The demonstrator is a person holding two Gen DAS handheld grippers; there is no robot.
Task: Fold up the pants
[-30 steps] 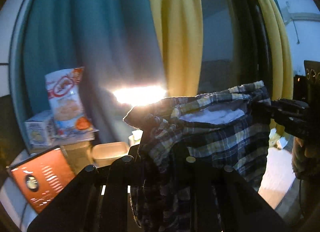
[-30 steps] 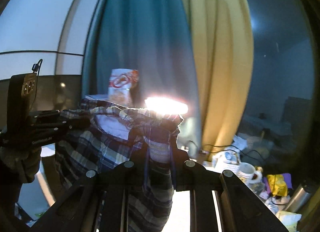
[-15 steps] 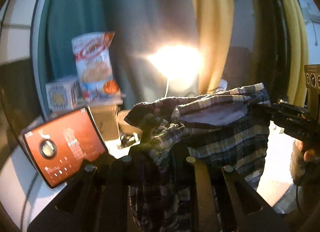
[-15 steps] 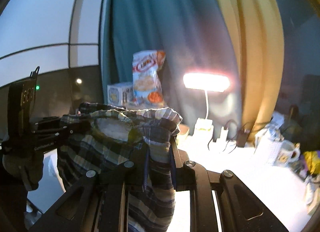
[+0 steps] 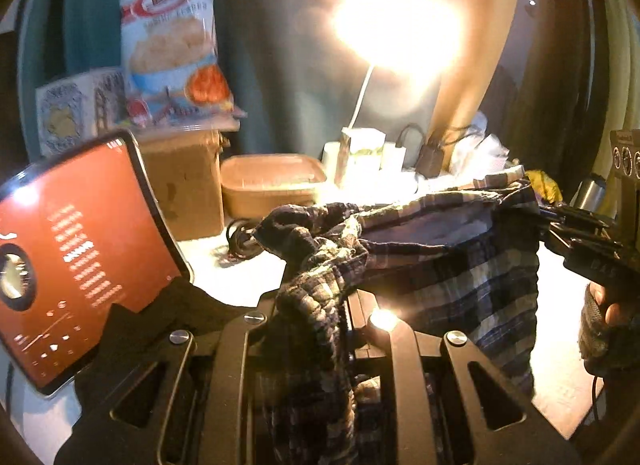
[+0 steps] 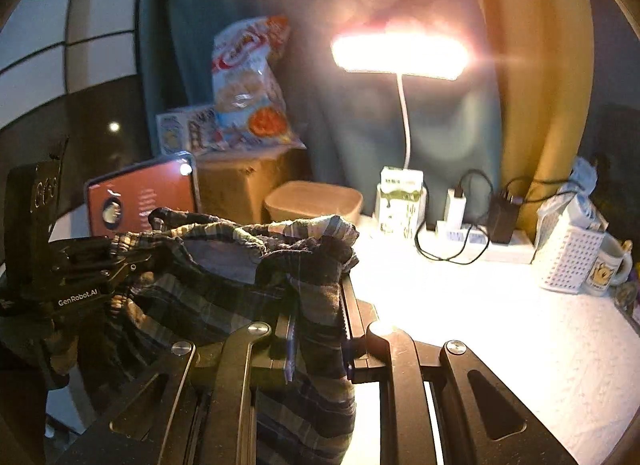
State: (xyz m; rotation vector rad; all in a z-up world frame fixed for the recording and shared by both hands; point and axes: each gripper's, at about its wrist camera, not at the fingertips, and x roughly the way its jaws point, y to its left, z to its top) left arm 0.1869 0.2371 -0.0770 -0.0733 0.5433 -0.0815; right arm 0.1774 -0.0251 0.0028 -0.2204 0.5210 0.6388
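Plaid pants (image 5: pixel 452 261) held in the air by their waistband between two hand-held grippers, above a white table (image 6: pixel 500 325).

The left gripper (image 5: pixel 310 305) pinches one bunched end of the waistband; the right gripper (image 6: pixel 316 325) clamps the other end, and the cloth hangs down between them. Behind stand a lit desk lamp (image 6: pixel 400 55), a tan lidded container (image 6: pixel 314 201), a cardboard box (image 5: pixel 184 185) topped by a snack bag (image 5: pixel 172 37), and an orange-screened tablet (image 5: pixel 76 257). To the right are a power strip with chargers (image 6: pixel 472 233), a white perforated basket (image 6: pixel 568 261) and a mug (image 6: pixel 606 269). Draped fabric hides both grippers' fingertips.
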